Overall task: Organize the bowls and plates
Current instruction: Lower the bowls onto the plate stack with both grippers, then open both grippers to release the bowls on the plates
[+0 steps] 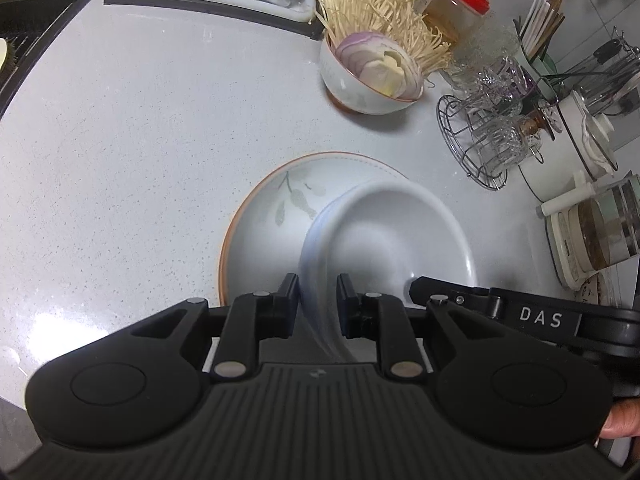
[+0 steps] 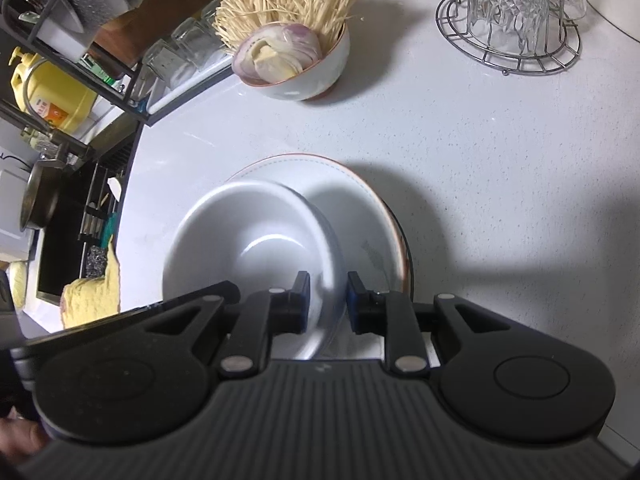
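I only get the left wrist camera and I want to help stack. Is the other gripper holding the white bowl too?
Observer: Yes. The right gripper is clamped on the white bowl at its rim, one finger inside and one outside.
Operator: Does the plate show on that side?
Observer: Yes. The plate pokes out past the bowl on the right of the right wrist view.
Operator: Is there anything there that I can't see?
Observer: A yellow bottle with a pump top stands at the far left.
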`<state>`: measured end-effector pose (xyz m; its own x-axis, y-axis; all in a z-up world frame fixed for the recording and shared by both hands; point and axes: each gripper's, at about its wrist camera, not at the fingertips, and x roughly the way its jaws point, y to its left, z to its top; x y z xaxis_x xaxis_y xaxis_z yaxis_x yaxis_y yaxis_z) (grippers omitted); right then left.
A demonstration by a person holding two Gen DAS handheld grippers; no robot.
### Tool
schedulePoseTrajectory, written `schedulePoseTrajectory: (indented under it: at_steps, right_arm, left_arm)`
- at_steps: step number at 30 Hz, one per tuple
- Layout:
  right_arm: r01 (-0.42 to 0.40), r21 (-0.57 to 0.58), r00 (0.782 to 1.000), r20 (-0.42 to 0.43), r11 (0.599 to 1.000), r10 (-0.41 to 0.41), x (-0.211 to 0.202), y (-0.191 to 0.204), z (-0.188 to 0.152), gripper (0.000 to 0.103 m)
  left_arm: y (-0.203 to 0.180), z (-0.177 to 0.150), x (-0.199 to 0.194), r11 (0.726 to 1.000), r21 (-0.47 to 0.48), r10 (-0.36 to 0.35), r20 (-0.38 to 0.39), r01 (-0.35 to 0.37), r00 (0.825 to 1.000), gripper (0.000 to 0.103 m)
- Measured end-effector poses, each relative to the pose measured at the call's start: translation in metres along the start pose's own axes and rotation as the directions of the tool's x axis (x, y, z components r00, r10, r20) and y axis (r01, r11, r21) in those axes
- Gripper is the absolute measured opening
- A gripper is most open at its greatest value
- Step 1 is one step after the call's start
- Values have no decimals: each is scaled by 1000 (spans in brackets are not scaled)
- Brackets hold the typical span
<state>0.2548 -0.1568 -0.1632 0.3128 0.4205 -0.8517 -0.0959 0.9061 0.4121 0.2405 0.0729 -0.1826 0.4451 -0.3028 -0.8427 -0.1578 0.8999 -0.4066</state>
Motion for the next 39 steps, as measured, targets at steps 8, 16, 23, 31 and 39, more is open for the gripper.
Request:
schedulePoseTrajectory:
  at_steps: [8, 16, 23, 31, 39]
  right_arm:
    - [14, 12, 999, 44, 1000, -14, -10, 0, 3, 43]
    - [19, -10, 990, 137, 1000, -17, -38, 12, 1, 47]
    - [28, -17, 964, 265, 999, -23, -82, 33, -9, 47]
    - [27, -54, 892, 452, 998, 0, -156, 51, -32, 48]
    - [60, -130, 828, 560, 990, 24, -201, 61, -64, 48]
  left_arm:
    - [-2, 1, -15, 1000, 18, -1, 35, 0, 999, 27]
    - [-11, 4, -50, 996, 84, -11, 88, 4, 996, 27]
    - [-28, 11, -100, 980, 197, -57, 147, 27, 988, 27]
    - [-50, 8, -165, 943, 332, -104, 235, 21, 966, 27]
    - [-69, -21, -207, 928, 371, -138, 305, 16, 942, 27]
